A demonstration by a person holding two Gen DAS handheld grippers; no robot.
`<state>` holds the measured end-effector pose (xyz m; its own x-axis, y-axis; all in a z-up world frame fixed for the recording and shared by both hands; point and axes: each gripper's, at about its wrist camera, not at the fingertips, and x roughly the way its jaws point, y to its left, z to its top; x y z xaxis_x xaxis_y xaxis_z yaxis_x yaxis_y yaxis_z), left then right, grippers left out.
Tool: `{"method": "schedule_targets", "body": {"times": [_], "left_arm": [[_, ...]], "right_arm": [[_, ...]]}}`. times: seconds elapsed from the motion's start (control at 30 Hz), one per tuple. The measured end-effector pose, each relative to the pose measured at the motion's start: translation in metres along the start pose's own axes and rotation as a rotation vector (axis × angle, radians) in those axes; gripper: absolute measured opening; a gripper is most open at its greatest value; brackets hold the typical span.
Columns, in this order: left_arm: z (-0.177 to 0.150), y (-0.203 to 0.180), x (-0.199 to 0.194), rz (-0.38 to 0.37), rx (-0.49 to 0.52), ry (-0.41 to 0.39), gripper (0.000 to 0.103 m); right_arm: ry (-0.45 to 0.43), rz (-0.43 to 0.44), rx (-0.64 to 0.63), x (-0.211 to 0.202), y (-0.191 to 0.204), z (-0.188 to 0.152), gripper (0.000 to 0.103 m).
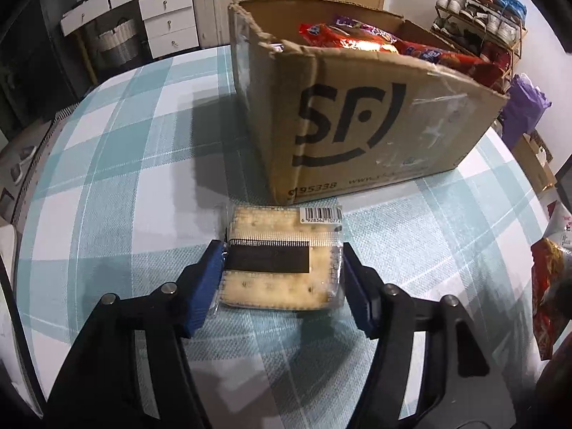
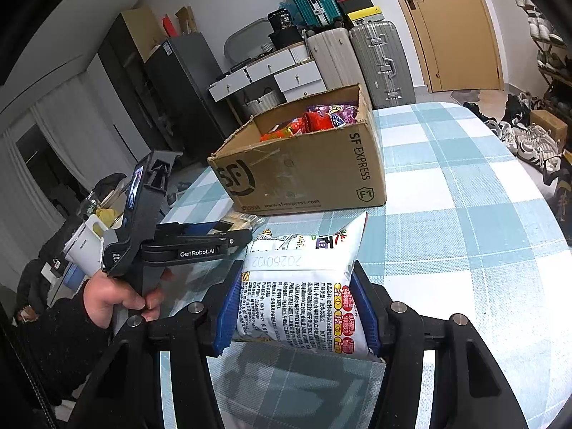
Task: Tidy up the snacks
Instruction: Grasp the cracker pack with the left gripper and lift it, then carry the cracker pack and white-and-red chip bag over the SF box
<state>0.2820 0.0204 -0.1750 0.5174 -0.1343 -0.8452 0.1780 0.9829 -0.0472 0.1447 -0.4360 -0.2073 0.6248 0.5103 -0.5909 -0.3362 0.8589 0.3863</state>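
- Closing on a clear-wrapped cracker pack lying on the checked table, the left gripper has both blue pads against the pack's sides.
- Holding a white snack bag clamped between its pads, the right gripper waits.
- Standing at twelve o'clock from the crackers, the cardboard box already holds red packets.
- Next move, likely: lift the crackers over the box's rim and release them inside.

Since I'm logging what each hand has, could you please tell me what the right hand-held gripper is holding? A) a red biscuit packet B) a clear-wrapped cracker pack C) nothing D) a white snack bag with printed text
D: the right hand-held gripper has its blue pads pressed on both sides of the white snack bag.
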Motion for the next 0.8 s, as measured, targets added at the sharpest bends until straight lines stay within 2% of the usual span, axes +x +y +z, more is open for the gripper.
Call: {"method": "schedule_targets", "body": {"times": [0.27,0.67,0.8], "left_arm": [[-0.015,-0.003,-0.027,-0.023,-0.010,-0.019,0.061],[-0.039,-0.014,-0.090,-0.072,-0.010,-0.070,0.061],[-0.048,-0.005,-0.107,-0.101,-0.063,-0.076,0.061]], "right_arm": [[-0.023,0.003,-0.009,-0.014,0.009,0.003,0.057],[-0.041,0.026,-0.045,-0.034,0.036,0.006,0.057],[-0.047,0.036,-0.052,-0.040,0.044,0.009,0.057]]}}
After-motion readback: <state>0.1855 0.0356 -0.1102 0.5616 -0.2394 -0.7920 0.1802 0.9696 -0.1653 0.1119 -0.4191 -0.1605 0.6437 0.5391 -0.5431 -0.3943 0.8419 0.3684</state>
